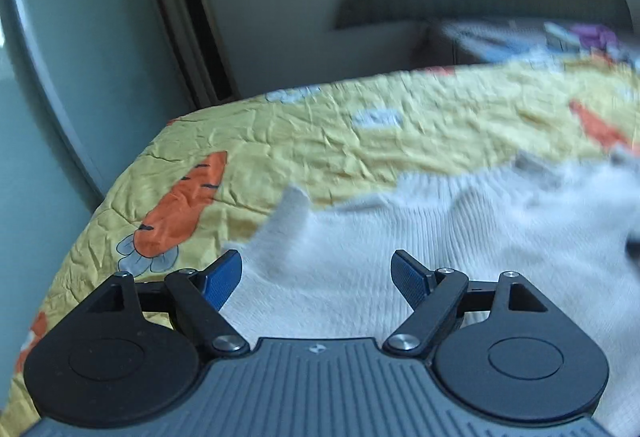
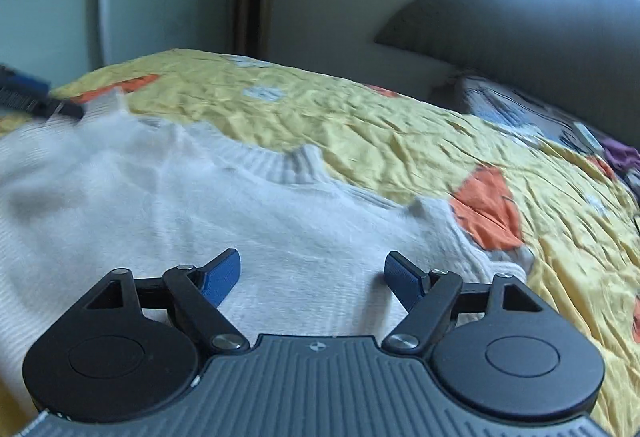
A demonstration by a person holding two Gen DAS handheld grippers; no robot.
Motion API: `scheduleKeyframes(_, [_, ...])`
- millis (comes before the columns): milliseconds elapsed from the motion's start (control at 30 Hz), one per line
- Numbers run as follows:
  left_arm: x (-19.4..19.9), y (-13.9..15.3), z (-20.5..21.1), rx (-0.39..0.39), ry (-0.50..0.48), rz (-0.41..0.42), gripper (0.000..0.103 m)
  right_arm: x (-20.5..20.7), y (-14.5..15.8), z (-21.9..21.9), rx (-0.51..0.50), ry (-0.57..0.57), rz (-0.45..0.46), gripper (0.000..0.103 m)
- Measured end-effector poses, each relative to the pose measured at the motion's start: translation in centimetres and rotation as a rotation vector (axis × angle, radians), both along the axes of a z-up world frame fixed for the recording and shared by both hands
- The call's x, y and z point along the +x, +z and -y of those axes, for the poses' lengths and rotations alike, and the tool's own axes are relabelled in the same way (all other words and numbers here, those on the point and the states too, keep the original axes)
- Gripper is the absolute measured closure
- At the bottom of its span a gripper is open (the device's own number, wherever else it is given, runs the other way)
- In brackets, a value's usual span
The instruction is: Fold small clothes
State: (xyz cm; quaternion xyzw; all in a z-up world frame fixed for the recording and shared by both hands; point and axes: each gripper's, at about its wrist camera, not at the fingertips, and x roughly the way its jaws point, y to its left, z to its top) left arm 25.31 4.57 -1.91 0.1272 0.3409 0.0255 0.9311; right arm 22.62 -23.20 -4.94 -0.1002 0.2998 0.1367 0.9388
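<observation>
Both of our tongs stand wide and hold nothing. The left tongs (image 1: 318, 275) hover low over the sweater (image 1: 400, 237), which fills the lower right of the left view; the right tongs (image 2: 312, 273) hover over the same sweater (image 2: 200, 205) in the lower middle of the right view. The sweater lies spread on the bed (image 2: 360, 117), its ribbed collar (image 2: 292, 167) pointing toward the headboard (image 2: 520, 33) in the upper right.

We judge the main risks to be these. The knit looks soft and thick, so a shallow pinch could catch only the top layer and leave the back layer behind, making a crooked fold. The bedspread is crumpled and loose; if our tips dig too deep, we could pinch it along with the sweater and drag it up. Both views are blurred, so a grasp point chosen now may be off.

Both grippers point forward and slightly down, fingers level with the bed. At the left edge of the right view, a dark gripper with blue shows, apparently our left one, near the sweater's far corner.
</observation>
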Motion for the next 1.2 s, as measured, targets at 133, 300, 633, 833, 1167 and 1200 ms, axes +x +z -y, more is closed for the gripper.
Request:
scheduleKeyframes(133, [1.4,-2.5,-0.8,0.028,0.058,-0.046,0.02,0.7,-0.5,1.8,0.056,-0.099,-0.013,0.016])
scheduleKeyframes(300, [2.2,-2.5,-2.1,-0.035,0.086,-0.039,0.02,-2.1,0.7,1.4,0.055,-0.039,0.046,0.013])
scheduleKeyframes(633, [2.0,-3.0,-1.6,-0.006,0.082,-0.001,0.018,-2.1,-0.9,-0.7,0.026,0.02,-0.004,0.0])
scheduleKeyframes(833, [1.9,-3.5,-2.2,-0.028,0.1,0.025,0.008,-1.9,-1.8,0.3,0.089,0.01,-0.003,0.0])
scheduleKeyframes(1167, [1.4,-4.0,-2.9,-0.072,0.117,0.057,0.003,-2.3,-2.3,0.6,0.118,0.014,0.037,0.0])
scheduleKeyframes(1200, [1.3,-4.1,-2.9,-0.072,0.119,0.061,0.003,-2.3,-2.4,0.6,0.122,0.013,0.039,0.0])
